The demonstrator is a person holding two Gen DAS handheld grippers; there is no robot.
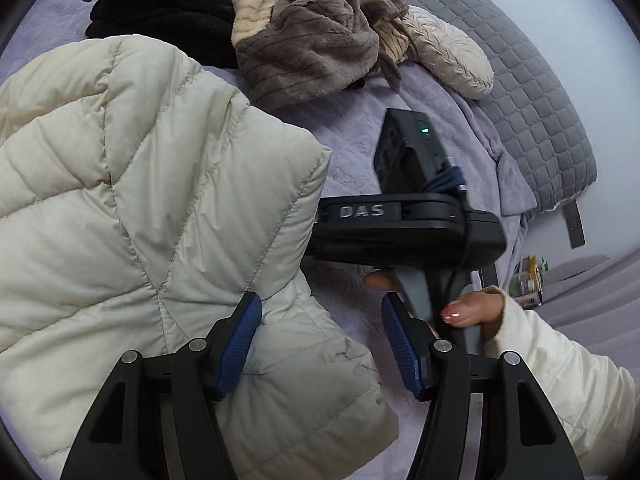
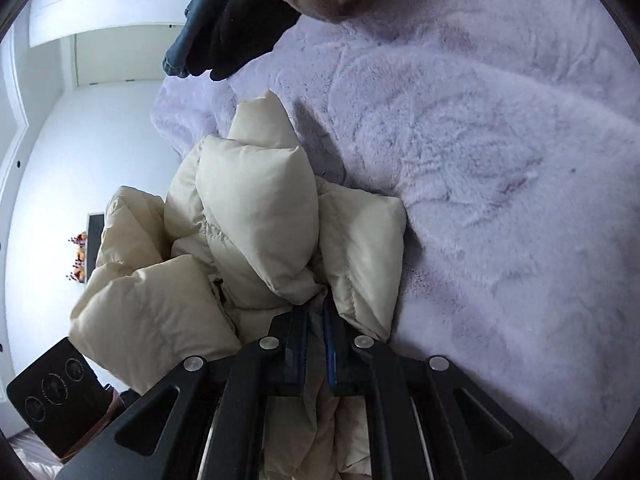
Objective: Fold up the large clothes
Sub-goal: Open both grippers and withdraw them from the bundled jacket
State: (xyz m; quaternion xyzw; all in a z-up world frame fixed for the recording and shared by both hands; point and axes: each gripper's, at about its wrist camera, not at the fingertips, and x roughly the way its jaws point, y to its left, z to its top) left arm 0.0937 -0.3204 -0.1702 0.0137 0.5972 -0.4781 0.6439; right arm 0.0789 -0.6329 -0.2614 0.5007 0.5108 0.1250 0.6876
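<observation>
Nearest the lens: left gripper, blue pads wide apart, nothing pinched. A lower corner of the cream puffer jacket lies between and under the pads, but no pad presses it. Most of the jacket sits to the gripper's left and ahead, spread on the lilac blanket.

Right gripper: pads drawn close w/ a bunch of jacket fabric clamped between them, so it's gripping the jacket. Fabric rises in puffy lumps just ahead of the fingers. In the left view the right gripper is partly hidden behind the jacket edge, w/ the person's hand on its handle.

Beyond the left gripper, ahead: brown fleece robe in a heap, dark folded pile ahead-left, cream mitt-shaped pillow ahead-right.

Risks, my read:
- Puffer fabric is slick and springy; the right grip holds only a small bunch, so a quick pull could slip it out.
- Left gripper closing now might catch only the top layer or miss the hem, giving a crooked fold.
- The two grippers sit close together; closing or swinging either could knock them.
- Trapped air may spring the fold back open unless pressed flat.
</observation>
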